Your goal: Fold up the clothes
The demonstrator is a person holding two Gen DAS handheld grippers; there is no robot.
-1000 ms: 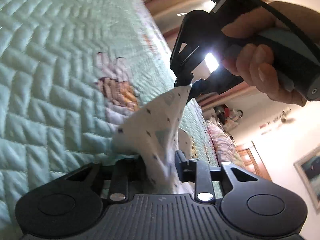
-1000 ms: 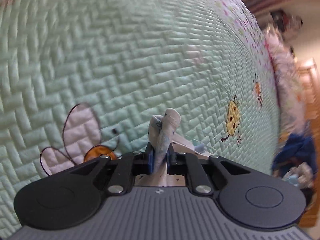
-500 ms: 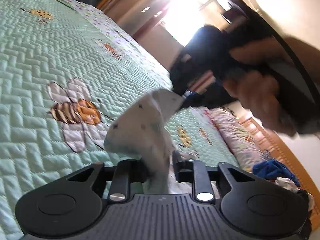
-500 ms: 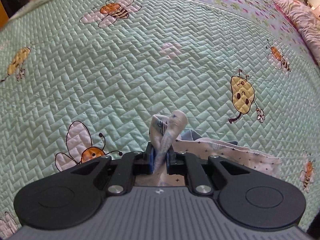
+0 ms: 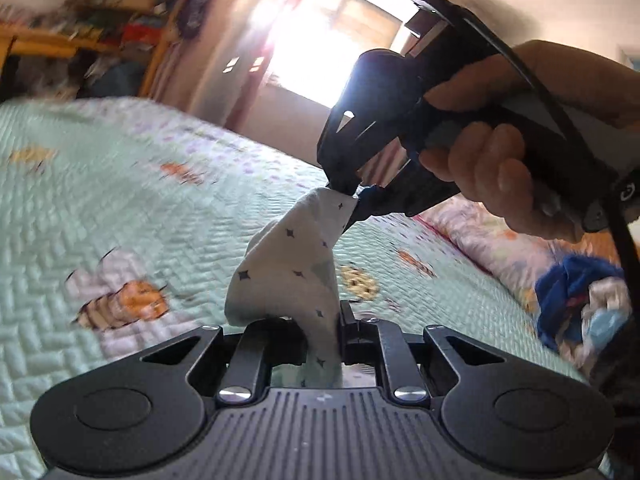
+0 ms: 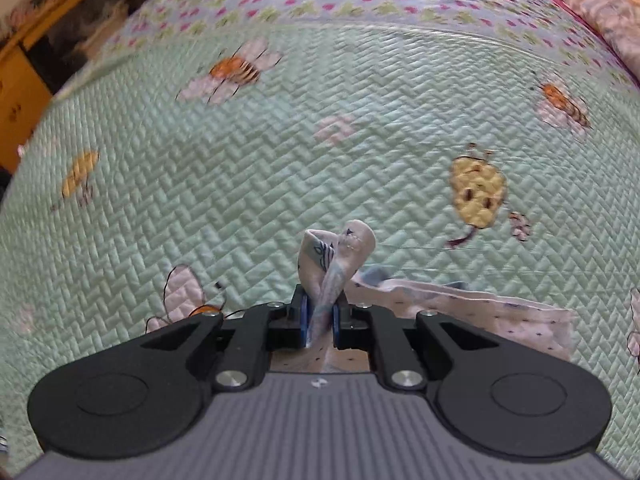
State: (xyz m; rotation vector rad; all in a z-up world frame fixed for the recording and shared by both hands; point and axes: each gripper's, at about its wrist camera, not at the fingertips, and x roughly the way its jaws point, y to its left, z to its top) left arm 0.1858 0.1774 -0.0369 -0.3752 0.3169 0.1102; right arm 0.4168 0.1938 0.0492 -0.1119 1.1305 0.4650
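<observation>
- White cloth (image 5: 294, 264) with small dark stars is stretched in the air between both grippers, above the bed.
- Nearest in the left wrist view, the left gripper (image 5: 322, 340) has its jaws closing, with the lower end of the cloth running down between them; the fabric fills the gap.
- From there the cloth rises in a twisted band to the right gripper (image 5: 352, 200), which a hand (image 5: 500, 168) holds by the handle on the right.
- In the right wrist view, the right gripper (image 6: 320, 320) is nearly closed, its blue pads pinching a bunched fold of the cloth (image 6: 340, 252) that sticks up past the tips; the rest trails off to the right.
- Below lies a pale green quilt (image 6: 280, 168) stitched with bees.
- Farther right on the bed sits a heap of blue clothes (image 5: 576, 300).
- Beyond the bed, a bright window (image 5: 332, 40) and blurred wooden shelves (image 5: 100, 12).
</observation>
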